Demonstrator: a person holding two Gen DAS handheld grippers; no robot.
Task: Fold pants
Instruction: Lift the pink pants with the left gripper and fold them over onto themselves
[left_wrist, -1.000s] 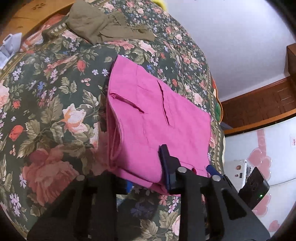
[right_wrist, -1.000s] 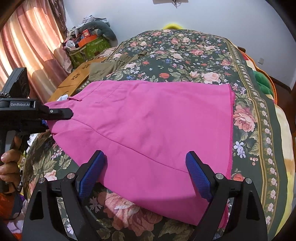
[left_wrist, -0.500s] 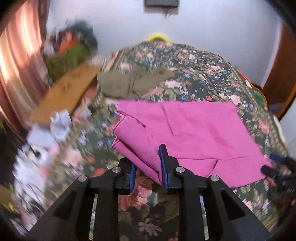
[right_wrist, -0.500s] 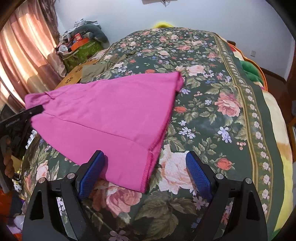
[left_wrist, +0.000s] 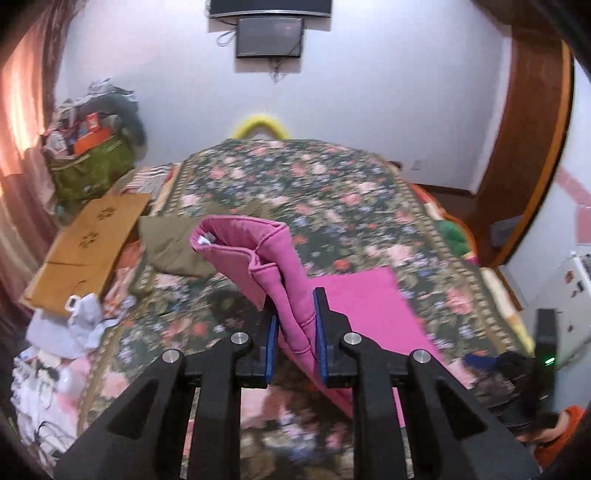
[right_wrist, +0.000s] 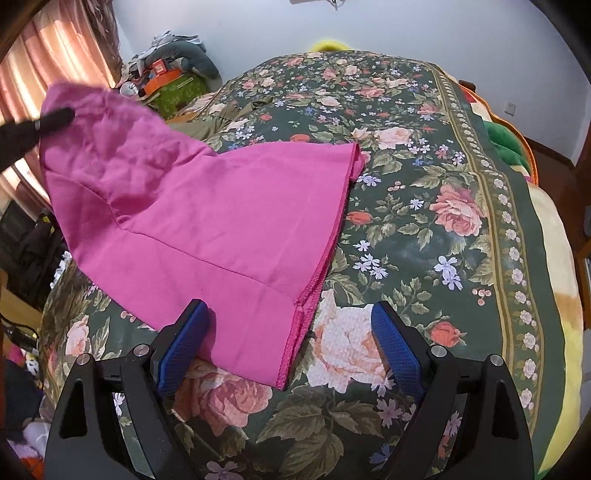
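On the floral-quilted bed (right_wrist: 454, 206), your left gripper (left_wrist: 295, 325) is closing on the pink cotton pants (right_wrist: 207, 221); your right gripper (right_wrist: 288, 347) hangs wide open.

We can't make out the bedspread (left_wrist: 314, 192) flowers from the left wrist, all smeared. The pants (right_wrist: 207, 221) waistband is blurry too, and the olive cloth (right_wrist: 218, 122) mostly hides behind them.

A floral bedspread (right_wrist: 461, 155) covers the bed between pale walls (left_wrist: 388, 110), pink curtains (right_wrist: 55, 48) at left
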